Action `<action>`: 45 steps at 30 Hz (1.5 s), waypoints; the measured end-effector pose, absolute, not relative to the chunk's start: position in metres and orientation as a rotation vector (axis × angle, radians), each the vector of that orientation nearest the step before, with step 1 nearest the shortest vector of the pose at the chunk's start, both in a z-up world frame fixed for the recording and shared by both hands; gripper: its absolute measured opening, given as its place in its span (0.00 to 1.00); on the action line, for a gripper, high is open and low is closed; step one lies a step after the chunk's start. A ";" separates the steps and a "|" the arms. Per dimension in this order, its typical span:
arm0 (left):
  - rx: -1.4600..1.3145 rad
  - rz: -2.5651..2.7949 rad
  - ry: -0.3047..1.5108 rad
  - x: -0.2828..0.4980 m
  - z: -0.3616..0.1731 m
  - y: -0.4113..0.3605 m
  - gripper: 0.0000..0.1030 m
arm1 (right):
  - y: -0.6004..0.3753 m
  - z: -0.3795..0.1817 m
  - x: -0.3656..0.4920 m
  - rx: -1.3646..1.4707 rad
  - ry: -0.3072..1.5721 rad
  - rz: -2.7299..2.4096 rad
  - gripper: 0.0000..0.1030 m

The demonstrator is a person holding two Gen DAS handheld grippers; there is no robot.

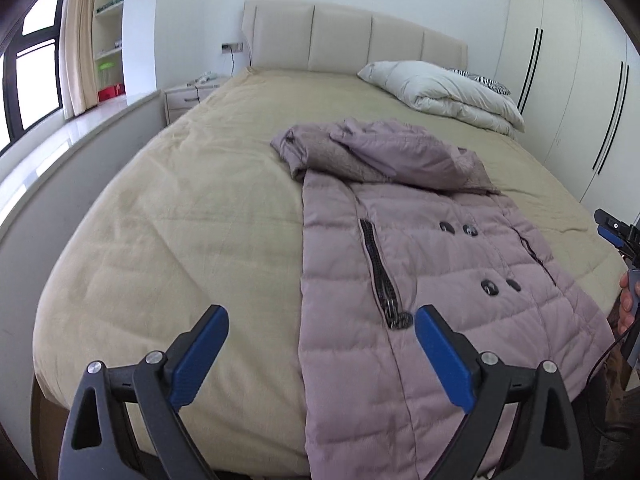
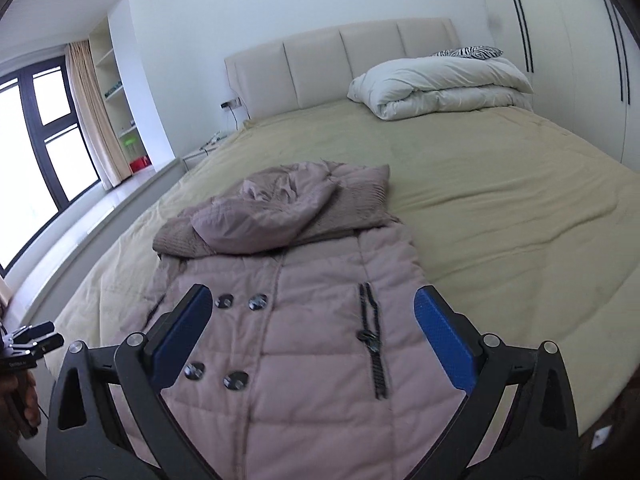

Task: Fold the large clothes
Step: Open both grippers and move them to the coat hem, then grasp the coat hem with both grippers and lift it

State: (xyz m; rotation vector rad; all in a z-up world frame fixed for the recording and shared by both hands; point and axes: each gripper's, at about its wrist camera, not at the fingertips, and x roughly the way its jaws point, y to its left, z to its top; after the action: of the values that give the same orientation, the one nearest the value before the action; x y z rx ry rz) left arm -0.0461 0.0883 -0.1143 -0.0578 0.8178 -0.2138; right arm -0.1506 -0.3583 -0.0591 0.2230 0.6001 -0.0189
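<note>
A mauve quilted puffer coat (image 1: 420,264) lies front-up on the bed, hem toward me, hood (image 1: 400,152) bunched at its far end, sleeves folded in. It has dark buttons and zipped pockets. It also shows in the right wrist view (image 2: 312,320). My left gripper (image 1: 322,320) is open and empty, held above the coat's left edge near the hem. My right gripper (image 2: 312,300) is open and empty, held above the coat's lower front. The right gripper also shows at the edge of the left wrist view (image 1: 614,228).
The bed (image 1: 180,208) has a beige cover. A folded white duvet (image 1: 448,92) and a zebra-print pillow (image 2: 468,52) lie by the headboard (image 1: 352,36). A nightstand (image 1: 192,92), window ledge and shelves stand left; wardrobes (image 1: 572,80) stand right.
</note>
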 end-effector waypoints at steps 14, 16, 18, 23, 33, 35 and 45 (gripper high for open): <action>-0.116 -0.328 1.133 -0.076 -0.195 0.071 0.94 | -0.471 -0.150 -0.229 0.417 0.972 -0.114 0.68; -0.140 -0.334 1.140 -0.077 -0.196 0.075 0.94 | -0.478 -0.160 -0.232 0.457 0.991 -0.104 0.68; -0.181 -0.350 1.158 -0.078 -0.199 0.080 0.91 | -0.482 -0.163 -0.235 0.484 0.991 -0.095 0.68; -0.243 -0.394 1.197 -0.079 -0.203 0.085 0.79 | -0.491 -0.168 -0.238 0.513 1.021 -0.074 0.68; -0.354 -0.460 1.240 -0.071 -0.205 0.088 0.59 | -0.487 -0.170 -0.238 0.620 1.125 0.038 0.68; -0.353 -0.468 1.246 -0.071 -0.206 0.087 0.55 | -0.483 -0.174 -0.237 0.631 1.160 0.071 0.67; -0.373 -0.449 1.265 -0.070 -0.208 0.086 0.52 | -0.461 -0.186 -0.230 0.671 1.214 0.132 0.34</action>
State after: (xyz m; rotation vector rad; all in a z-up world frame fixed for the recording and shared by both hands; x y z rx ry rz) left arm -0.0700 0.0862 -0.2076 -0.3731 1.2653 -0.4487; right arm -0.2298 -0.4614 -0.1855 0.6705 1.2144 0.1321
